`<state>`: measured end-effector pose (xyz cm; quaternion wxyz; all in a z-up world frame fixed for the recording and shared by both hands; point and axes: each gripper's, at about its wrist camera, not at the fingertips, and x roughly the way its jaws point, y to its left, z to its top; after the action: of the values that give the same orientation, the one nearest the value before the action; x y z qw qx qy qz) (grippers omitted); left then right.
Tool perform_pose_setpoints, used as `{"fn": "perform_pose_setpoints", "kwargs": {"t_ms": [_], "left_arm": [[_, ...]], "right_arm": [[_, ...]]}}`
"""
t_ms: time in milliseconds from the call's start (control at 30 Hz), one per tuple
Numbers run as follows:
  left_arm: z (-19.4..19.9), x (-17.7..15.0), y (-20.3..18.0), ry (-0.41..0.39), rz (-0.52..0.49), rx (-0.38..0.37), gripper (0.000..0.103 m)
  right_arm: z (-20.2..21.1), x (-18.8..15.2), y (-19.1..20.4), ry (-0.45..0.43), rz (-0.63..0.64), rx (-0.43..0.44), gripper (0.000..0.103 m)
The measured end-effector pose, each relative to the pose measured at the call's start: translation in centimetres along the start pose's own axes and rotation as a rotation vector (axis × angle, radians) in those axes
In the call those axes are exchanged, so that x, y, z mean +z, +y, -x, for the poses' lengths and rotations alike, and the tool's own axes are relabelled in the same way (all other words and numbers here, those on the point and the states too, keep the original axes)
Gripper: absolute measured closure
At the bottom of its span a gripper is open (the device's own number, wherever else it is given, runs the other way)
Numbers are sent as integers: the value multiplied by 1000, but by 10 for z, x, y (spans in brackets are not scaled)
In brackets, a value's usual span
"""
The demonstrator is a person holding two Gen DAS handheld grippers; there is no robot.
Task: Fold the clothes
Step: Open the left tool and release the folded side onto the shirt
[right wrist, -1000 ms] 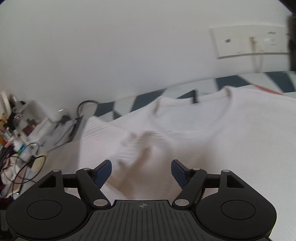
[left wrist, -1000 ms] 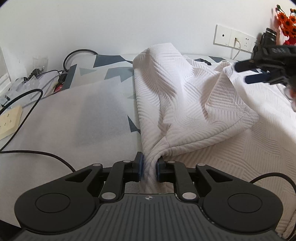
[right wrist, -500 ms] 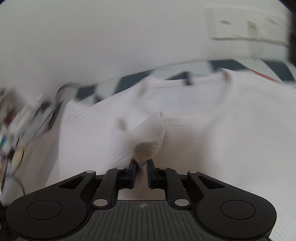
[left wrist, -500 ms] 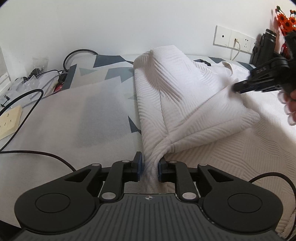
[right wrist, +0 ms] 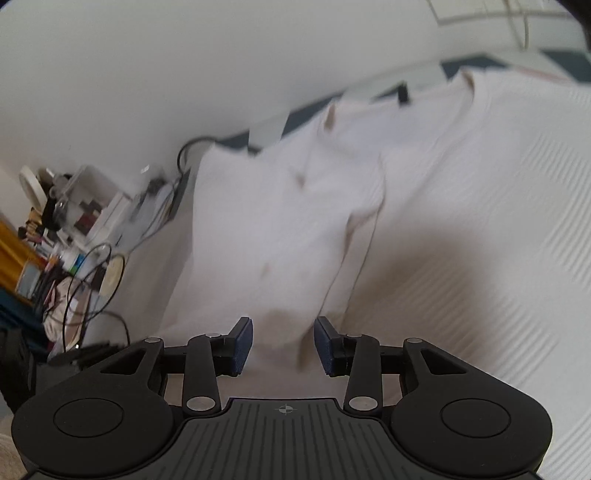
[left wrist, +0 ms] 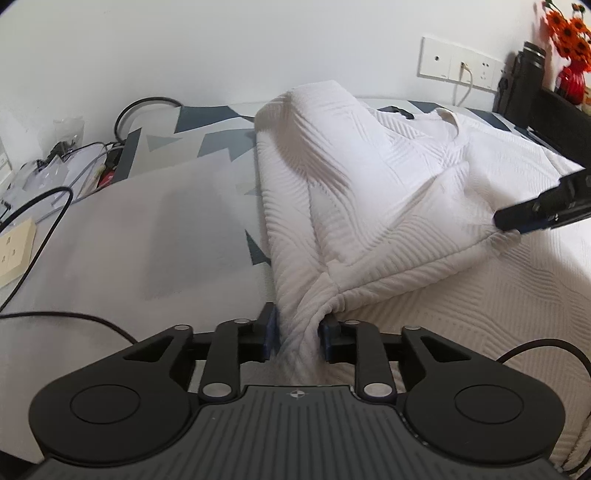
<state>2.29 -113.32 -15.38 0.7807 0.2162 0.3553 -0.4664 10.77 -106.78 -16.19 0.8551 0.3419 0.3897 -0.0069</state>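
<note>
Pinching the bunched lower edge of the white sweater (left wrist: 369, 206) in the left gripper (left wrist: 298, 328), jaws narrow and just eased a little apart, with the ribbed cloth packed into the gap from pad to pad. Hovering low over the same garment with the right gripper (right wrist: 282, 345), jaws just opened to a moderate gap, blue pads clear of the fabric and clamping nothing, a soft fold edge lying just beyond and between them; much of that view blurred. Seen from the left wrist, resting one dark fingertip of the right gripper at the outer corner of a flap folded over the sweater's middle. Spread flat across the bed (left wrist: 129, 240), on pale grey bedding with dark blue-grey angular shapes toward the wall, the left side doubled inward into a raised ridge running away from the left jaws, the neckline (left wrist: 450, 120) at the far end. Looping over the bedding at the left, a black cable (left wrist: 48, 221), beside a heap of wires and small clutter. Farther back, on the white wall, a row of sockets (left wrist: 458, 64) with a pale cord plugged in; at the far right, a black bottle (left wrist: 524, 81) and orange flowers (left wrist: 569, 29) in a red vase (left wrist: 570, 79).
</note>
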Motion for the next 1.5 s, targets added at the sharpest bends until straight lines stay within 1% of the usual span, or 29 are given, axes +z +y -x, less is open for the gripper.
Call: {"fn": "perform_pose_setpoints", "kwargs": {"t_ms": [33,100,233,300,400,467,633,700,733,767,800,833,867,967,1033,1067,1133,1167,1233,1300,1400,1433,1500], "left_arm": [[0,1,-1,0,-10,2,73],[-1,2,-2,1,-26,5,73],[2,3,2,-4,-22,-3,73],[3,1,3,-2,-25,0,71],[1,-2,7,9,-30,-1,71],[2,-2,9,7,-32,-10,71],[2,-2,11,10,-53,-22,71],[2,-3,12,11,-58,-26,68],[1,-4,13,12,-59,-26,65],[1,-4,15,14,-59,-26,57],[1,-3,17,19,-58,-27,52],[1,-3,20,25,-56,-31,42],[1,-3,23,31,-55,-35,40],[7,-1,32,37,-43,-75,40],[14,2,39,40,-21,-122,40],[19,3,42,38,-8,-150,40],[28,8,47,30,15,-198,40],[32,12,50,24,28,-217,40],[35,22,55,8,57,-243,36],[39,33,61,-7,87,-270,35],[26,52,67,-13,115,-285,35],[18,60,67,-15,115,-277,35],[-3,76,67,-23,109,-255,35]], "right_arm": [[-2,-3,3,4,10,-2,80],[-4,-4,6,-12,36,-28,96],[20,-5,8,-84,40,-2,98],[28,-5,7,-90,51,0,98],[29,-18,2,-48,22,-7,98],[22,-28,-2,-12,9,-31,98],[18,-41,0,20,15,-65,98],[21,-44,1,33,18,-75,97],[21,-44,1,42,16,-83,97],[21,-44,1,52,14,-93,97],[21,-44,1,61,13,-103,97],[22,-45,0,69,12,-114,96],[23,-44,0,75,10,-130,96],[28,-42,-1,87,7,-180,89],[36,-37,-4,56,1,-203,81],[40,-34,-5,30,-8,-209,80],[48,-26,-10,-31,-32,-223,74],[51,-22,-12,-60,-44,-232,73],[53,-14,-15,-113,-48,-251,69],[51,-6,-16,-155,-29,-281,68],[42,5,-20,-203,-13,-321,65],[38,10,-23,-216,-15,-329,62],[31,20,-30,-234,-20,-331,61]]}}
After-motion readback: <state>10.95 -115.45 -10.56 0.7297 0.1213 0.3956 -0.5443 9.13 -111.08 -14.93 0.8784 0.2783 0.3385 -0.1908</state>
